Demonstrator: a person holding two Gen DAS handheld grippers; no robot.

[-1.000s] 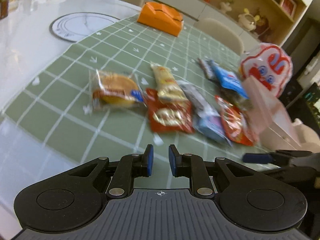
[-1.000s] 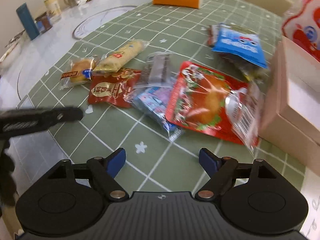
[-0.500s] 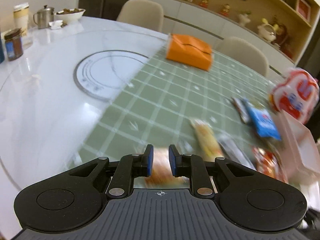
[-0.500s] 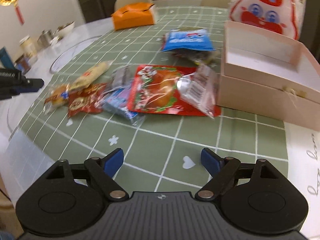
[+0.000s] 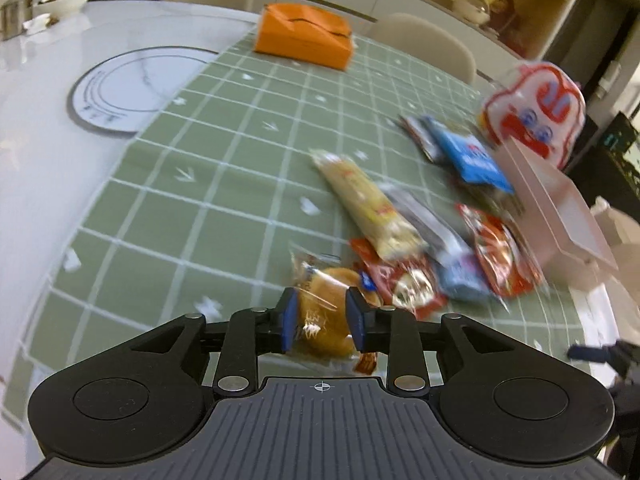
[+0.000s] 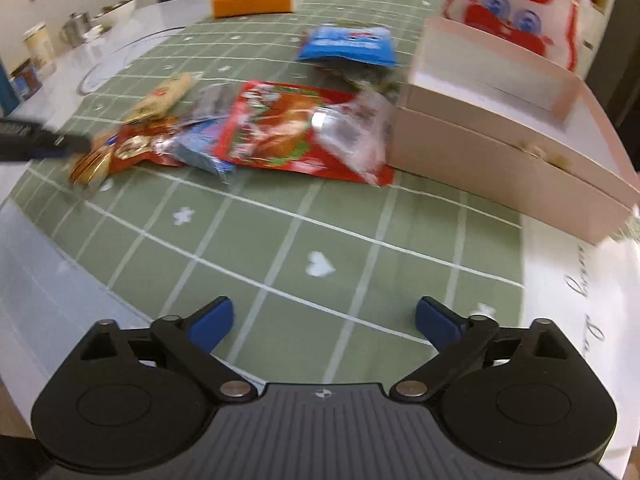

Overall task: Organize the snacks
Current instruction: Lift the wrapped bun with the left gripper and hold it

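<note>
Your left claw (image 5: pixel 321 321) is opening, its blue pads flanking the wrapped bun (image 5: pixel 326 312) at the near-left end of the snack pile, which lies on the desk beside the pink box (image 6: pixel 500 136). Your right claw (image 6: pixel 324 320) is opening wide over bare green cloth (image 6: pixel 280 248), nothing between its pads.

You had a sage-green tablecloth (image 6: pixel 280 248) checked with white lines and dotted with small white hearts and flowers, laid over a white marble-look table (image 5: pixel 44 92). On it lay a golden-brown bun in clear wrap (image 5: pixel 324 312), a pale yellow long packet (image 5: pixel 368 204), a dark red packet with gold print (image 6: pixel 138 150), a bright red pouch (image 6: pixel 280 128) and a blue one (image 6: pixel 348 44). The box (image 6: pixel 500 140) was pale pink, the tissue holder (image 5: pixel 304 36) orange, the bag (image 6: pixel 516 4) white with red and blue. Both grippers were black with blue pads (image 6: pixel 210 322).
</note>
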